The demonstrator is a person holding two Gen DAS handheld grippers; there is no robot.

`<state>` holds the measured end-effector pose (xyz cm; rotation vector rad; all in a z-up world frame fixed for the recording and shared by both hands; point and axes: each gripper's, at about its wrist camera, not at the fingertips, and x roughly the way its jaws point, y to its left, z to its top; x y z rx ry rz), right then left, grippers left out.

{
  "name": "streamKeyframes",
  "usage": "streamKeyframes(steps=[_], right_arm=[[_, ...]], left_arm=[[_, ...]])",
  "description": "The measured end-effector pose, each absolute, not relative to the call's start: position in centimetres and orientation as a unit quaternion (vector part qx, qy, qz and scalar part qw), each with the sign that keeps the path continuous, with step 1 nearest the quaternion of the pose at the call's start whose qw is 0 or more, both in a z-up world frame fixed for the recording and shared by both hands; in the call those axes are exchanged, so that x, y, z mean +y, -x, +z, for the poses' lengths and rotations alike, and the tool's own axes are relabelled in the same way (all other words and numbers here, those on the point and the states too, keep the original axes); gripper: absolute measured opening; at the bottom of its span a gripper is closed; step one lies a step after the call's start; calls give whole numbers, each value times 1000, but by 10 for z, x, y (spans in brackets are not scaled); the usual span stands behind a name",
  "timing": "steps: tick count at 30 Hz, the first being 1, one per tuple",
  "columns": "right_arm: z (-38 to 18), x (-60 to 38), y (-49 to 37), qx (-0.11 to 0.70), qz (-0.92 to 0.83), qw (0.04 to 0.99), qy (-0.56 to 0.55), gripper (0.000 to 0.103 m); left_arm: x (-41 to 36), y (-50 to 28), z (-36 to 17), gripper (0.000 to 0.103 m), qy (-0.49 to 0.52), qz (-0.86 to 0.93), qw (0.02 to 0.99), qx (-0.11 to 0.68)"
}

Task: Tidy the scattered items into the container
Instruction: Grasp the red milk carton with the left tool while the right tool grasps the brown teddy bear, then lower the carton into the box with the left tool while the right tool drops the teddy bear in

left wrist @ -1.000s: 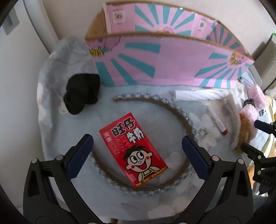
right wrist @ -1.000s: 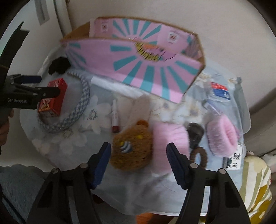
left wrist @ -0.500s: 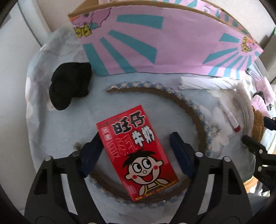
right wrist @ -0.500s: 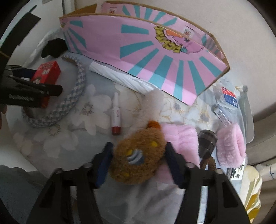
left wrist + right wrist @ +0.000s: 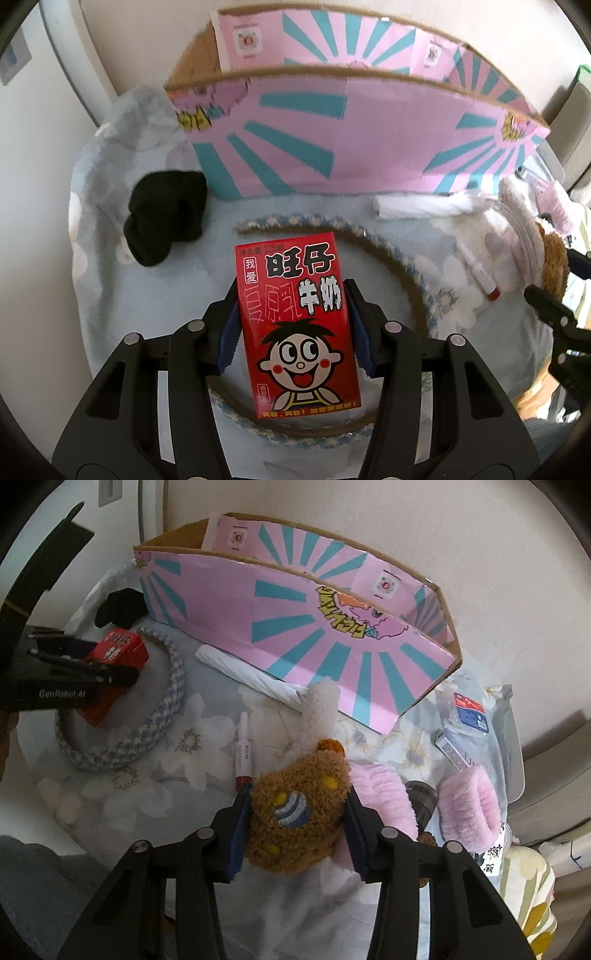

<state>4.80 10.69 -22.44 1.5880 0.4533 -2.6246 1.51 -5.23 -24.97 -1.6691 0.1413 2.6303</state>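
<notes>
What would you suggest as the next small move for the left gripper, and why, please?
Probably lift. The left gripper is closing, its pads already against both sides of the red milk carton, which lies inside the braided headband; the pink box stands open just behind.

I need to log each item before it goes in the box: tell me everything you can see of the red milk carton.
The red milk carton is a small glossy box with black and white Chinese lettering and a cartoon child's face. It looks undented. It sits between the closing jaws of the left gripper, whose blue pads press its two narrow sides, within the curve of the braided headband on the floral cloth.
</notes>
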Motion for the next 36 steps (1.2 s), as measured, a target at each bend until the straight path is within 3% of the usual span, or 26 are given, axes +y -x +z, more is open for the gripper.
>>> streamKeyframes(steps=[4, 8, 12, 16, 26, 31, 36], right_arm=[[-220, 100, -56, 190, -854, 15, -484, 42], [-220, 85, -60, 290, -848, 17, -443, 43], [-212, 88, -58, 263, -858, 27, -441, 42], [-188, 95, -55, 262, -870, 16, -418, 42], [-88, 151, 15, 42, -906, 12, -422, 42], [-83, 155, 74, -1, -899, 18, -438, 43], [-122, 153, 116, -32, -868, 7, -495, 43]], left_arm=[[-55, -9, -237, 47, 530, 847, 13, 48], [-51, -8, -232, 47, 524, 850, 17, 52], [-45, -15, -228, 47, 510, 857, 22, 62], [-39, -16, -189, 47, 487, 870, 32, 62], [-15, 45, -93, 47, 408, 909, 45, 71], [-1, 98, -103, 47, 431, 897, 39, 91], [-3, 128, -133, 47, 462, 882, 31, 87]])
